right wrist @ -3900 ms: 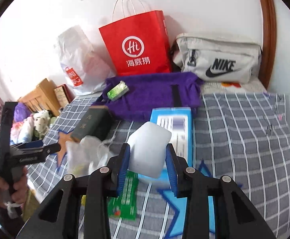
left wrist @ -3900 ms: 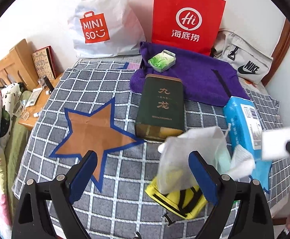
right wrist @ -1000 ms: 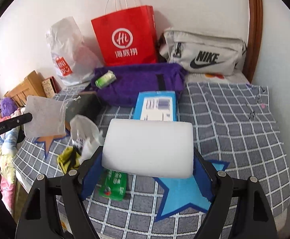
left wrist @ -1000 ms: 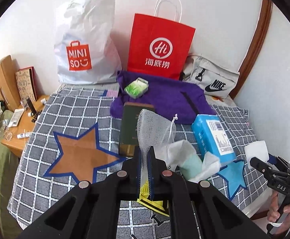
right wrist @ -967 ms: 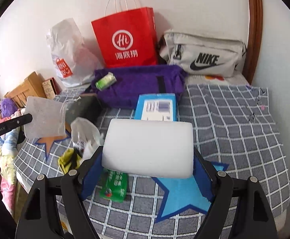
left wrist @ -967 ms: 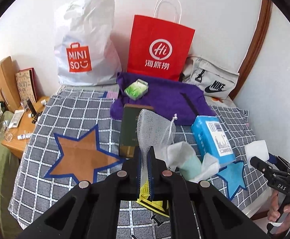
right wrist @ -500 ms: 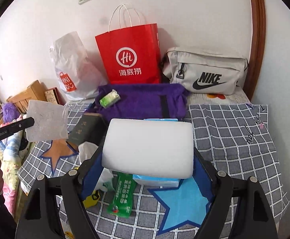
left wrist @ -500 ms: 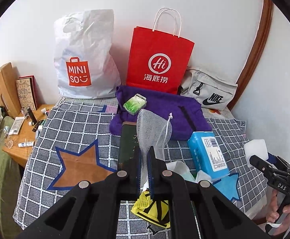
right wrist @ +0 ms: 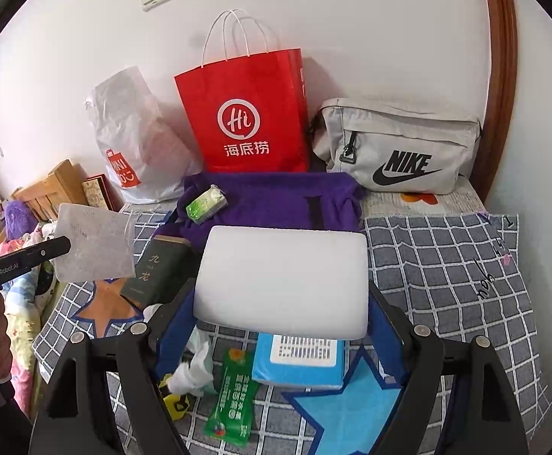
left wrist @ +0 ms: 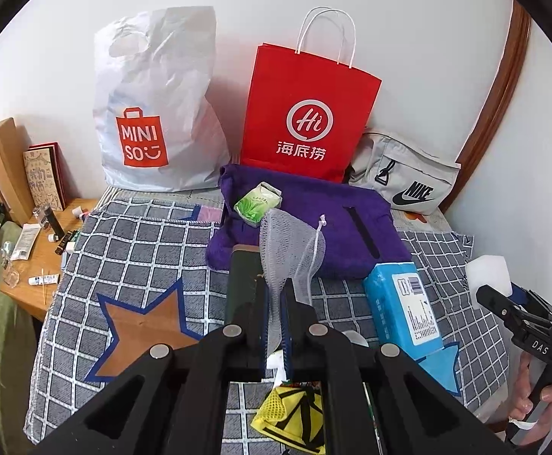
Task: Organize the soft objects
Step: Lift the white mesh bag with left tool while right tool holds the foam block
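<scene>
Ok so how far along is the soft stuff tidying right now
Early, by the look of it. Nothing looks put away yet. In hand: the left gripper is shut on a white mesh bag, and the right gripper clamps a white sponge block, both lifted above the bed. Left: crumpled tissues, a yellow mesh pouch, a green packet and the blue tissue pack lie on the checked blanket.
</scene>
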A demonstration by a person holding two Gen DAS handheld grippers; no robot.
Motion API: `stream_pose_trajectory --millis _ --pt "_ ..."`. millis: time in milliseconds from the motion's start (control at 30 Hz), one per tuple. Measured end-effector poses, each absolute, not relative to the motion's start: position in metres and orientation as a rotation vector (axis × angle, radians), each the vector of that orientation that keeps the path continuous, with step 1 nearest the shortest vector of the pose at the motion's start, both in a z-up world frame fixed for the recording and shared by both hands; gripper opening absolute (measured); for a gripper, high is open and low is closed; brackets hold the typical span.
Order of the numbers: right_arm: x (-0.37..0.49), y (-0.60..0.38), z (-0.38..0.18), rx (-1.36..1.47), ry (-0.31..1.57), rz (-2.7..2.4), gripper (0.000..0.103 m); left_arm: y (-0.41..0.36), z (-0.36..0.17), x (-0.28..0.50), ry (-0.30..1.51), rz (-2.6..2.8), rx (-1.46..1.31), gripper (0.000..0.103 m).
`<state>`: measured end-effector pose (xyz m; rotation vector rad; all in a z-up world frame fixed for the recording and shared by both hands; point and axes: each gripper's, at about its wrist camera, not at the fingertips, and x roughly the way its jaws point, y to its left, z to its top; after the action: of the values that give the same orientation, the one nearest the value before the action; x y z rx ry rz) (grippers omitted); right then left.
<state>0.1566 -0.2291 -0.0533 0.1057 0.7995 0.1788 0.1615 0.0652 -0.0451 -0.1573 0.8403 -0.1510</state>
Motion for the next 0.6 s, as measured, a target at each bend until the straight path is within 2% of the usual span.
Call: stream_pose_trajectory --millis 600 --pt "0.229 -0.228 -0.066 0.073 0.818 0.154 0.082 0.067 -0.058 0.223 0.874 -0.107 -0.115 0.006"
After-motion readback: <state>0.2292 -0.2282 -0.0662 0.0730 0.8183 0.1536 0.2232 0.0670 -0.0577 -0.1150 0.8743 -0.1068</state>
